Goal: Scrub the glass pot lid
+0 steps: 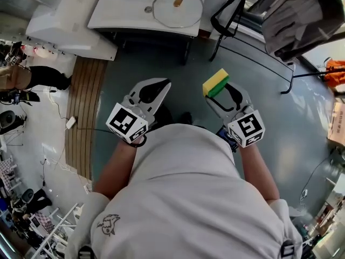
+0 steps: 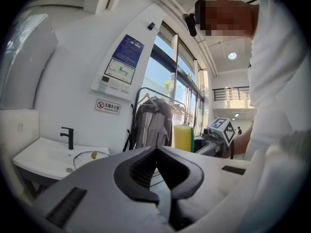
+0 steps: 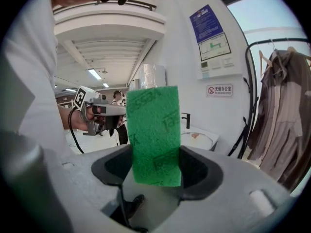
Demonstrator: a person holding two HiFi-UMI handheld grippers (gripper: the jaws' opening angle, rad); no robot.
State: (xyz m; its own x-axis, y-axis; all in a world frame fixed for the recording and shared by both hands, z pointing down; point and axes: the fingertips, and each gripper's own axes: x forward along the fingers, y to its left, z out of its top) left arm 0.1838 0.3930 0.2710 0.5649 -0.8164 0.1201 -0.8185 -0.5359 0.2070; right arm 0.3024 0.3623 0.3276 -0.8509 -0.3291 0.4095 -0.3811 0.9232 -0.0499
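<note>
The glass pot lid (image 1: 178,8) with a brown knob lies flat on the white sink counter (image 1: 116,9), well ahead of both grippers. It also shows as the lid (image 2: 91,155) in the left gripper view and the lid (image 3: 198,136) in the right gripper view. My left gripper (image 1: 160,84) hangs over the floor with its jaws shut and nothing between them (image 2: 156,149). My right gripper (image 1: 220,92) is shut on a yellow-and-green sponge (image 1: 215,82). The sponge's green scouring face (image 3: 154,135) stands upright between the jaws.
A black faucet (image 2: 68,137) stands at the back of the counter. A black clothes rack with a grey garment (image 1: 302,15) is to the right of the counter. A wooden slatted strip (image 1: 83,112) lies on the floor at left. Grey floor lies between me and the counter.
</note>
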